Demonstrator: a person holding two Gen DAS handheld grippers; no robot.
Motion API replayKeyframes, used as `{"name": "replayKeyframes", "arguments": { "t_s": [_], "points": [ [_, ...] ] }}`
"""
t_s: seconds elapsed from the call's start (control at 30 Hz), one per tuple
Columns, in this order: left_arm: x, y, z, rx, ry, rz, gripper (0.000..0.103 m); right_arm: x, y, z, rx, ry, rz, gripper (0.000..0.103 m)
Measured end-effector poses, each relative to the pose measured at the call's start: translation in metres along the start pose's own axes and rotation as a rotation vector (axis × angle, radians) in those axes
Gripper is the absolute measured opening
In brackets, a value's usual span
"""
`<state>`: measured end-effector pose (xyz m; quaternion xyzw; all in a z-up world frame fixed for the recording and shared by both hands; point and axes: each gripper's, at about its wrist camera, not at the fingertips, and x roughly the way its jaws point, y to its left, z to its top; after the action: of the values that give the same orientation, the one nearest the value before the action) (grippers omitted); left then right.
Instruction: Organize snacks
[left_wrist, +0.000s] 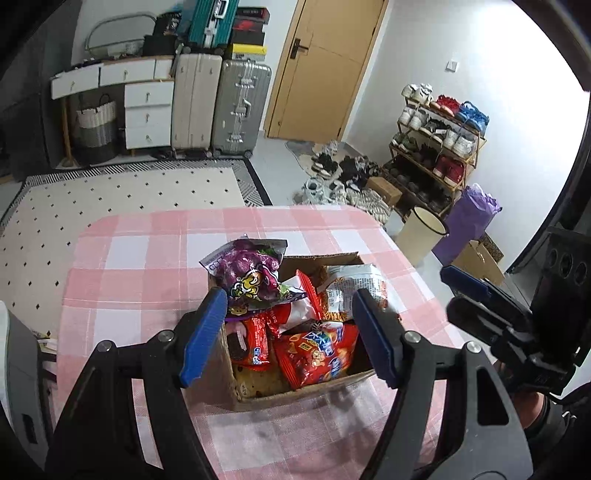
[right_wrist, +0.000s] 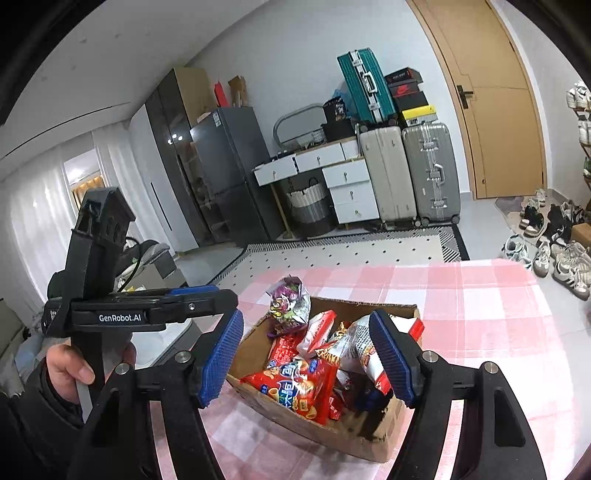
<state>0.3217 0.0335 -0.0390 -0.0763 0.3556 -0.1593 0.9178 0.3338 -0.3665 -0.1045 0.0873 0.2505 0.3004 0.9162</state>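
Left wrist: released left claw (left_wrist: 290, 338) (empty) hovers over snack box (left_wrist: 295, 391).

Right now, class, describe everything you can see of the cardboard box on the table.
The cardboard box is brown, open-topped and worn, with stained walls and a ragged far flap. It sits on the pink checked tablecloth, crammed with snack packets: red ones, a white one, and a purple packet poking above its far corner. Neither gripper touches it.

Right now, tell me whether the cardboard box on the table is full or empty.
Full. The cardboard box is heaped with snack packets: red ones, a white one, and a purple bag sticking up above its rim.
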Motion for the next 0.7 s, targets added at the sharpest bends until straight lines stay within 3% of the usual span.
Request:
{"name": "replayKeyframes", "arguments": {
  "t_s": [0.1, 0.2, 0.3, 0.47, 0.7],
  "points": [
    [-0.021, -0.006, -0.004, 0.003, -0.043, 0.011, 0.07, -0.017, 0.006, 0.001, -0.01, -0.029, -0.008, 0.081],
    [-0.047, -0.013, -0.013, 0.011, -0.105, 0.04, 0.081, -0.036, 0.011, 0.001, -0.024, -0.056, -0.024, 0.087],
    [-0.075, -0.02, -0.027, 0.028, -0.171, 0.06, 0.083, -0.057, 0.016, -0.001, -0.03, -0.081, -0.035, 0.092],
    [-0.115, -0.027, -0.058, 0.031, -0.262, 0.1, 0.102, -0.091, 0.022, -0.013, -0.042, -0.118, -0.059, 0.099],
    [-0.146, -0.031, -0.093, 0.01, -0.296, 0.166, 0.103, -0.127, 0.028, -0.034, -0.041, -0.142, -0.078, 0.103]
  ]
}}
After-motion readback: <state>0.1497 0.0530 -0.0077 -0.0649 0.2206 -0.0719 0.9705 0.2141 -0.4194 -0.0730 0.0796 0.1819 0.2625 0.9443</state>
